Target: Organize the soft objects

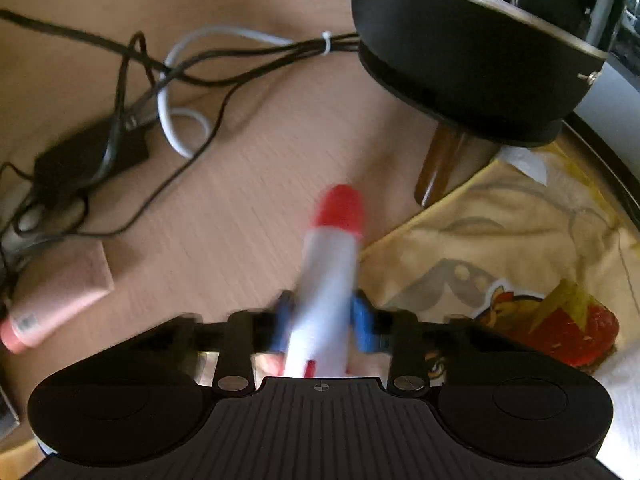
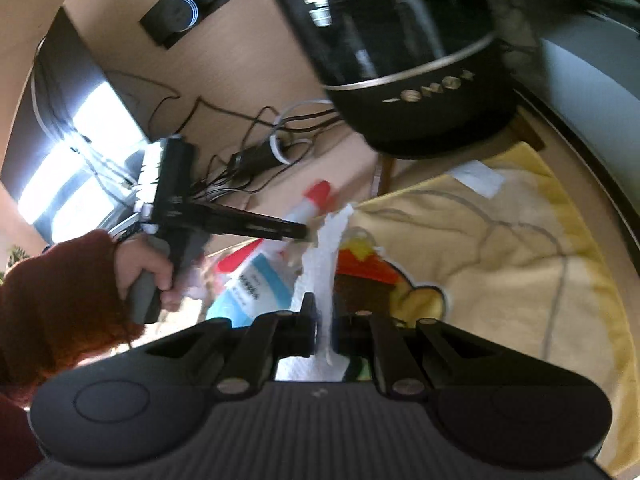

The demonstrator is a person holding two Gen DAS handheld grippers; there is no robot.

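The left gripper (image 1: 322,326) has its fingers closed around a white tube with a red cap (image 1: 328,276), long axis running straight ahead of them above the wooden surface (image 1: 248,208). The right gripper (image 2: 324,334) pinches a white tissue (image 2: 326,264) that rises just ahead, over the yellow cloth (image 2: 500,248). Motion blur smears both grips, and the tissue's lower end is cut off behind the gripper body.

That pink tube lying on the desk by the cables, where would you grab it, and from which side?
Probably across the middle of the pink tube, coming down from above. It lies flat on the desk, so only its top and two long sides are free. The body looks round and soft there, while the far end is crimped flat and the cap end narrows. Black cables lie close beside it, so an approach from above should avoid them.
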